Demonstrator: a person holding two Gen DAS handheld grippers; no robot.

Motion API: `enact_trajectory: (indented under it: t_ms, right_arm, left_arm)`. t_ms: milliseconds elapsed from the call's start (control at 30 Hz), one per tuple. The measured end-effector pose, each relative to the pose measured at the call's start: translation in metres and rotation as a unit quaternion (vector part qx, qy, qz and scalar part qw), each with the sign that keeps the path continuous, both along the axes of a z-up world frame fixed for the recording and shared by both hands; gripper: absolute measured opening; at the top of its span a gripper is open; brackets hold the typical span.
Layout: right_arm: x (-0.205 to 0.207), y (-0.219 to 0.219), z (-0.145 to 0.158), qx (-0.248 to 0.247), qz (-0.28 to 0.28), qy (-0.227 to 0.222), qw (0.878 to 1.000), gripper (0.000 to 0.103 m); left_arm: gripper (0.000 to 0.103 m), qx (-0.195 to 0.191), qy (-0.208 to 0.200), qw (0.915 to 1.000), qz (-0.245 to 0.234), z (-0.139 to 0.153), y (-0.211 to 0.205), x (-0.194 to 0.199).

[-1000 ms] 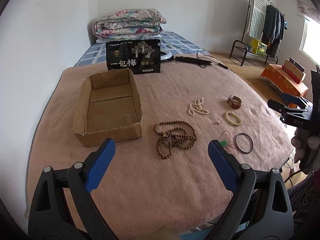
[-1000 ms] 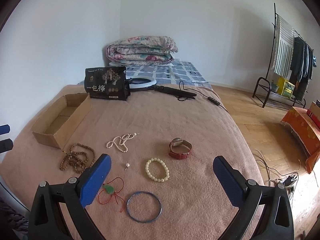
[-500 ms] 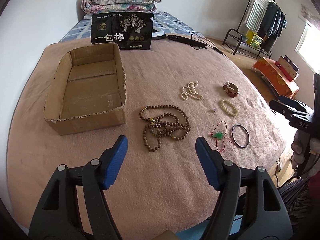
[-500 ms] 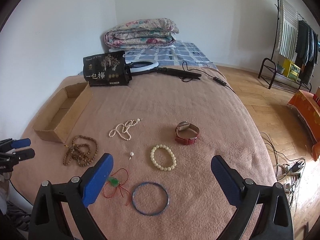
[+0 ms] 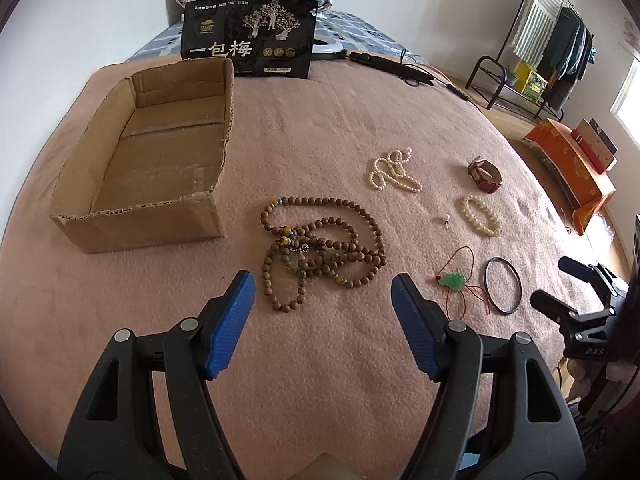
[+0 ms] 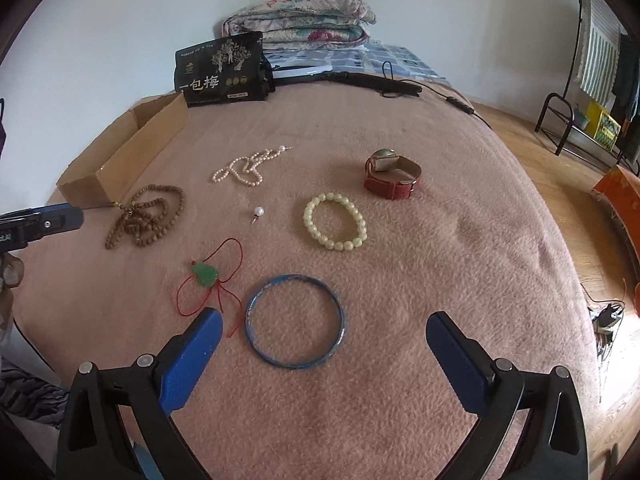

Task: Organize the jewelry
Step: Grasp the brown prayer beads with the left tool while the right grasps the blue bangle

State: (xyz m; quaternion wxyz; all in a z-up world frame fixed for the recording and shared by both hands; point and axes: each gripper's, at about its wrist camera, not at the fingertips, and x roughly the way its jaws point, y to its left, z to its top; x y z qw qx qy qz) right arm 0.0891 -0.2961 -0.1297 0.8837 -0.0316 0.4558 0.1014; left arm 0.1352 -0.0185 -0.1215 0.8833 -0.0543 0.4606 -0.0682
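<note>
Jewelry lies on a pink blanket. A brown wooden bead necklace [image 5: 320,248] lies just ahead of my open, empty left gripper [image 5: 322,300]. An empty cardboard box [image 5: 148,160] stands to its left. My open, empty right gripper [image 6: 324,344] hovers over a blue bangle [image 6: 295,321]. A green pendant on red cord [image 6: 206,276] lies left of the bangle. Farther off lie a cream bead bracelet [image 6: 335,221], a red-strapped watch [image 6: 393,180], a pearl necklace [image 6: 246,168] and a single pearl [image 6: 259,212].
A black snack bag [image 5: 248,40] stands behind the box, with folded quilts [image 6: 300,20] and a ring light with cable [image 6: 372,80] beyond. The blanket's edge drops to a wooden floor [image 6: 560,152] on the right, with a clothes rack [image 5: 532,60] and an orange box [image 5: 572,168].
Both grippers have moved forward and lower towards the blanket. The left now sits close behind the wooden bead necklace; the right has come over the blue bangle. Nothing was picked up.
</note>
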Motion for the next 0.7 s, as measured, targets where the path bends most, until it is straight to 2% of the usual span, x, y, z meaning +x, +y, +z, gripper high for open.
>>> enact_trajectory:
  t_ms: [100, 267, 400, 533, 700]
  right_arm:
    - [-0.003, 0.008, -0.006, -0.001, 0.016, 0.002, 1.000, 0.103]
    - [-0.002, 0.014, -0.012, -0.008, 0.024, 0.016, 1.000, 0.103]
    - [0.005, 0.017, -0.014, -0.011, 0.018, 0.018, 1.000, 0.103]
    - [0.010, 0.017, -0.017, -0.012, 0.015, 0.020, 1.000, 0.103]
    - [0.016, 0.019, -0.024, -0.015, 0.017, 0.031, 0.999, 0.103]
  left_arm:
    - [0.077, -0.011, 0.007, 0.9997, 0.021, -0.013, 0.002, 0.009]
    - [0.077, -0.013, 0.033, 0.9986, 0.039, -0.037, 0.004, 0.021]
    - [0.077, -0.009, 0.029, 0.9982, 0.051, -0.044, 0.003, 0.029]
    - [0.077, -0.024, 0.036, 0.9968, 0.067, -0.051, 0.007, 0.038]
    - [0.077, -0.016, 0.043, 0.9970, 0.062, -0.060, 0.002, 0.046]
